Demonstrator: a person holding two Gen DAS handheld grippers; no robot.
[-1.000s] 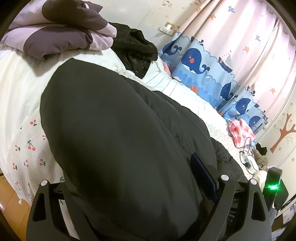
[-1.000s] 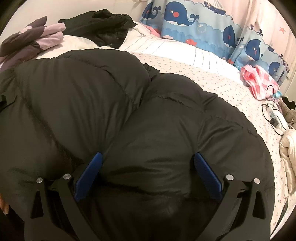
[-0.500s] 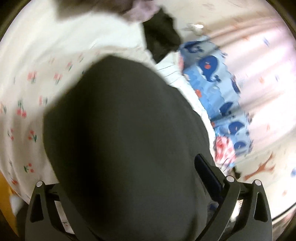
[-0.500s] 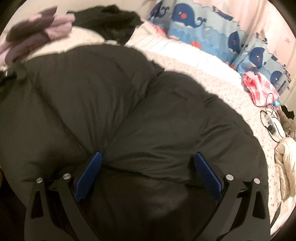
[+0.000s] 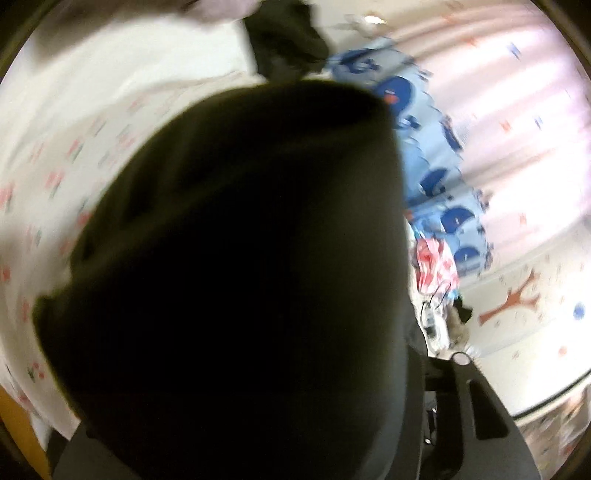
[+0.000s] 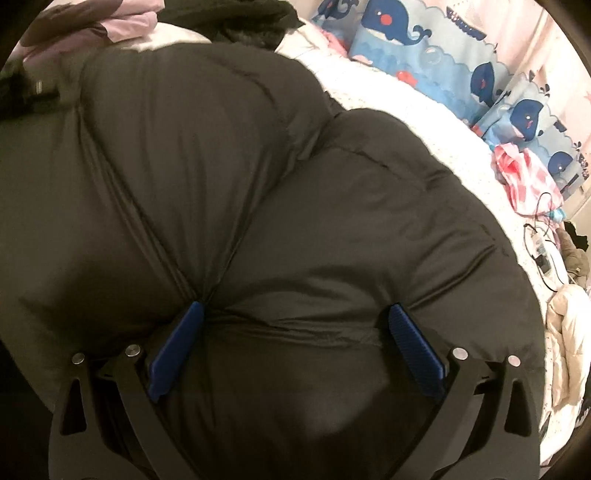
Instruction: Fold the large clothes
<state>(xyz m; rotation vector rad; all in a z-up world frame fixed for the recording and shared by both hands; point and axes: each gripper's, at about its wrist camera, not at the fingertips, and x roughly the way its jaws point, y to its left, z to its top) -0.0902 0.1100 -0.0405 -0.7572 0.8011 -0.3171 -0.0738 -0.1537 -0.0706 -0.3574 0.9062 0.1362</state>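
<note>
Puffer jacket (image 6: 295, 206) seams: right view only.

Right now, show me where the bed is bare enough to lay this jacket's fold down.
Bare sheet runs along the far side of the black puffer jacket, between it and the whale curtain. Crowded spots: the head, with a purple bundle and dark garment; the right edge, with pink cloth, cables and a cream garment.
</note>
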